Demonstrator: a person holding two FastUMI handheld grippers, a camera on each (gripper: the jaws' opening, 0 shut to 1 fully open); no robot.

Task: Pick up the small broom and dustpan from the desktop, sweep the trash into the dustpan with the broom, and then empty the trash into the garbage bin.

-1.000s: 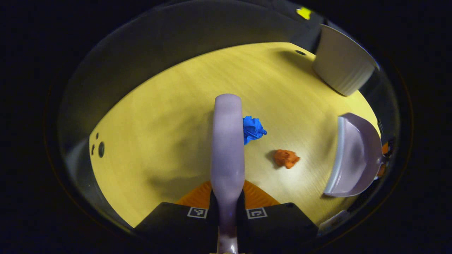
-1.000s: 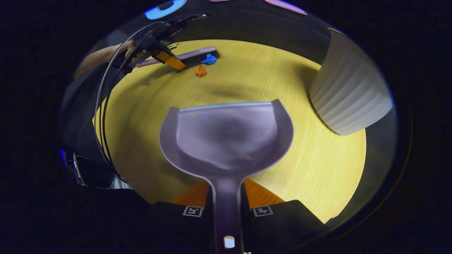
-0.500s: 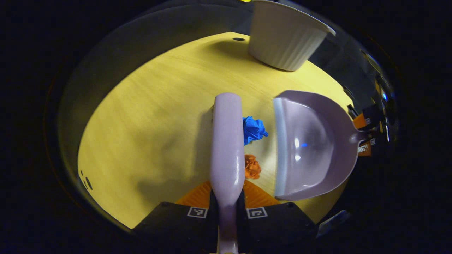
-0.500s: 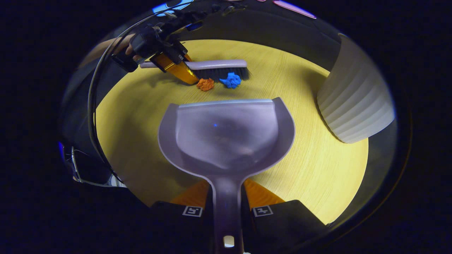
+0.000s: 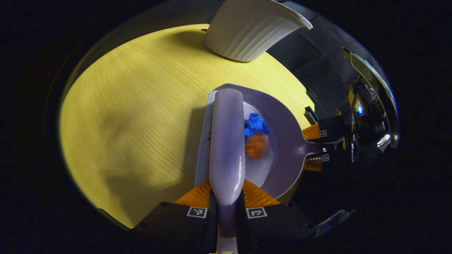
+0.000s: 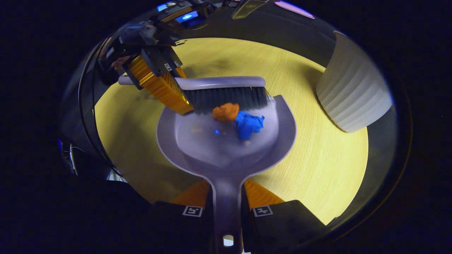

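My left gripper (image 5: 226, 192) is shut on the handle of the lilac broom (image 5: 226, 141), whose dark bristles (image 6: 229, 98) reach over the front lip of the lilac dustpan (image 6: 219, 148). My right gripper (image 6: 226, 192) is shut on the dustpan's handle. A blue paper wad (image 6: 249, 124) and an orange paper wad (image 6: 226, 112) lie inside the pan, just in front of the bristles. In the left gripper view the blue wad (image 5: 255, 124) and orange wad (image 5: 255, 145) sit right of the broom's back, in the dustpan (image 5: 282, 141). The left gripper (image 6: 155, 76) also shows far off in the right gripper view.
A white ribbed garbage bin (image 6: 353, 95) stands on the yellow wooden desktop (image 6: 317, 169) to the right of the dustpan; the bin (image 5: 247, 31) appears at the top of the left gripper view. The person's hand (image 6: 118, 63) holds the far gripper.
The broom swept both paper wads across the desktop and over the lip into the dustpan. Broom and dustpan have come together; the wads now lie inside the pan.
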